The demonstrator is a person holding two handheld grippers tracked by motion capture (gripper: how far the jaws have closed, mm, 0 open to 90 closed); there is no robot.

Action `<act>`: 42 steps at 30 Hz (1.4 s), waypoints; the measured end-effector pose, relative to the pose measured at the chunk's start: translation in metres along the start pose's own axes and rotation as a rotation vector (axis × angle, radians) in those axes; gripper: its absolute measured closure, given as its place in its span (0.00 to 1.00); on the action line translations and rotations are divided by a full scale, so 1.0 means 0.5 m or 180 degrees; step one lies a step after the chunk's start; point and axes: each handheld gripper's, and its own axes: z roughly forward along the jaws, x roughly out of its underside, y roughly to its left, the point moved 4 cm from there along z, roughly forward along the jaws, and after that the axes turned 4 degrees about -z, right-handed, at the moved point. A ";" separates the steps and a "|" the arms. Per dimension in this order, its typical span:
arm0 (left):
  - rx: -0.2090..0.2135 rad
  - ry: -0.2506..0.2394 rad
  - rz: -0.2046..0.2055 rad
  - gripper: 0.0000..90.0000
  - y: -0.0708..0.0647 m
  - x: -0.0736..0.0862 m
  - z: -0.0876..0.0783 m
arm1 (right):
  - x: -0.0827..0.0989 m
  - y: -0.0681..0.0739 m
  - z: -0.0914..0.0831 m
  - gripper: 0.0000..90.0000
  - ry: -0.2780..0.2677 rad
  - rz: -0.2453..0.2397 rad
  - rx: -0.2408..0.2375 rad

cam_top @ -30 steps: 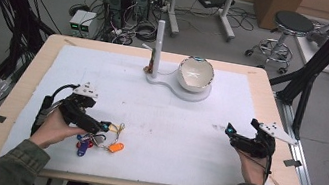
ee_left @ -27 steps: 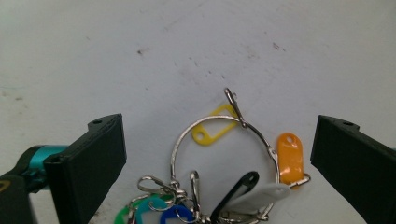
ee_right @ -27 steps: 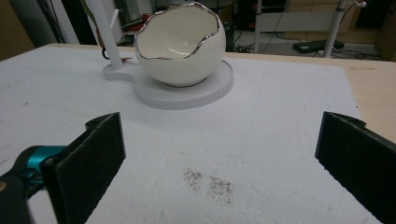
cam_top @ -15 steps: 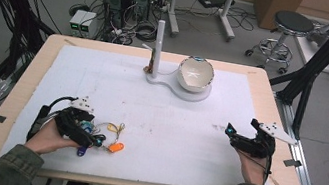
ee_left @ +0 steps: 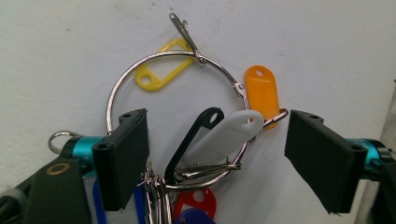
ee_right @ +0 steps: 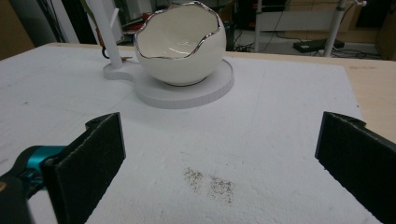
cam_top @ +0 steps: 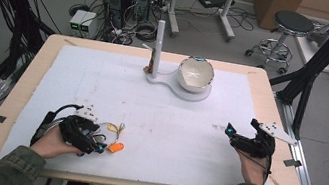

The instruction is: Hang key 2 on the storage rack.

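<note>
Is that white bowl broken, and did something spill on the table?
The egg-shaped bowl has a jagged rim, but its even silver edging suggests a cracked-eggshell design, not damage. Dark specks lie scattered on the white mat in front of it, like a small spill or stain. The key ring is open at its clasp.

The middle of the surface [cam_top: 172, 124] is lying bare, giving free passage. At the far side the egg-shaped bowl [cam_top: 196, 75] and the white post [cam_top: 158, 46] are standing in the way, and the key ring with tags [ee_left: 187, 116] is lying between the open jaws of the left hand-held gripper [ee_left: 217, 154].
</note>
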 end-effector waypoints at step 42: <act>-0.0084 -0.0622 -0.0130 0.94 0.048 -0.077 -0.111 | 0.001 0.001 0.004 0.01 0.0021 -0.0029 -0.0009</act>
